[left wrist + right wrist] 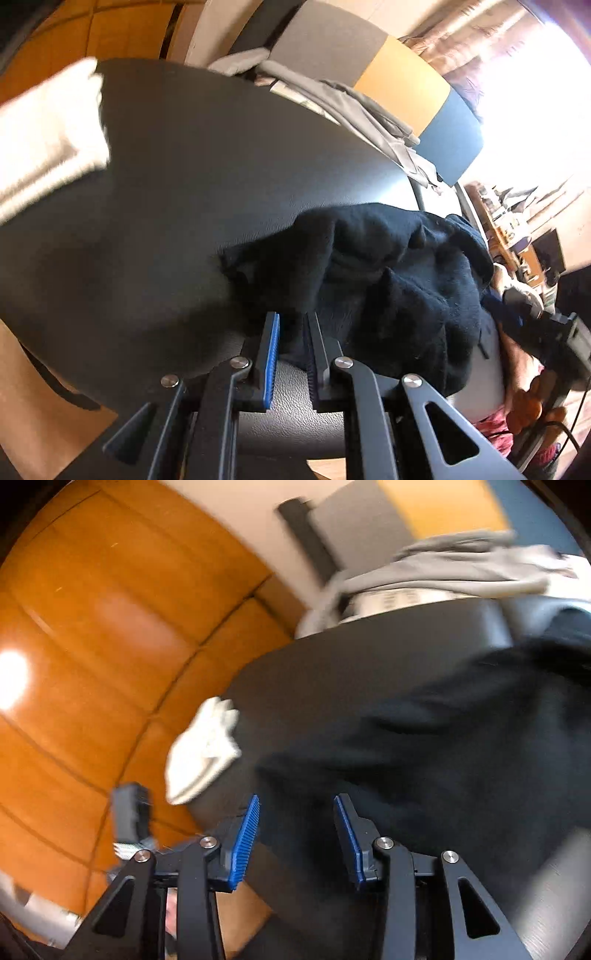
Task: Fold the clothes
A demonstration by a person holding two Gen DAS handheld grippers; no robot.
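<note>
The black fleece garment (pixel 388 273) lies crumpled on the dark leather-grained counter (pixel 177 177), its near hem running down between the fingers of the left tongs (pixel 291 321), which stand narrowly apart with cloth in the gap; whether they pinch it I cannot tell. In the right wrist view the right tongs (pixel 297 801) stand wide apart over the same garment (pixel 424 738), blurred. Its heap is soft and fuzzy, long axis unclear. A white folded cloth (pixel 44 136) rests at the counter's edge; grey clothing (pixel 354 107) drapes at the counter's far edge.

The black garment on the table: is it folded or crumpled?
Crumpled: the black garment lies bunched in irregular ridges on the dark table, with no flat layers.
</note>
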